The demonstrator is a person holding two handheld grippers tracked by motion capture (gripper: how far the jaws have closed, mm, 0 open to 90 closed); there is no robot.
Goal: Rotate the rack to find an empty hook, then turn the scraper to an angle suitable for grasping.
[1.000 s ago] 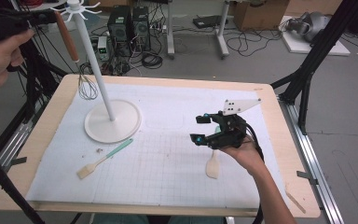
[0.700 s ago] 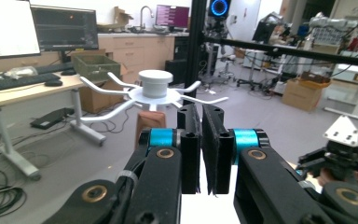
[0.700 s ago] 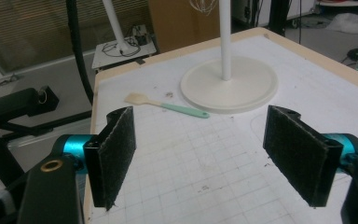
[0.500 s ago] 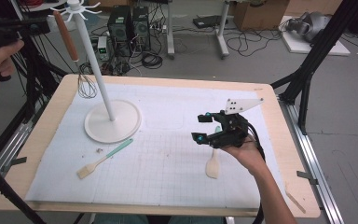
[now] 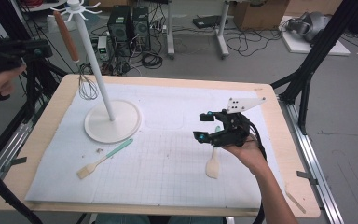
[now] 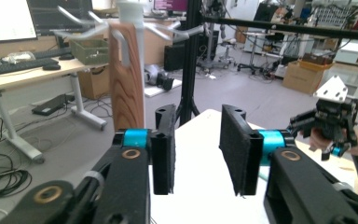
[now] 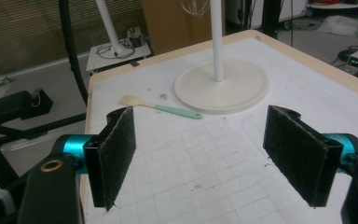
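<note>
A white gridded mat covers the wooden counter (image 5: pixel 42 140) in a cluttered workshop. At far left, the left hand-held gripper (image 6: pixel 198 144) hovers empty beside the whisk (image 5: pixel 87 86) hanging on the white stand (image 5: pixel 113 122), its jaws having just been opening. The right hand-held gripper (image 7: pixel 209 156) rests gaping, empty, over the mat.

Left gripper (image 6: pixel 196 149) now off the hanging whisk's wooden handle (image 6: pixel 126 79), jaws just opened, nothing between them.
</note>
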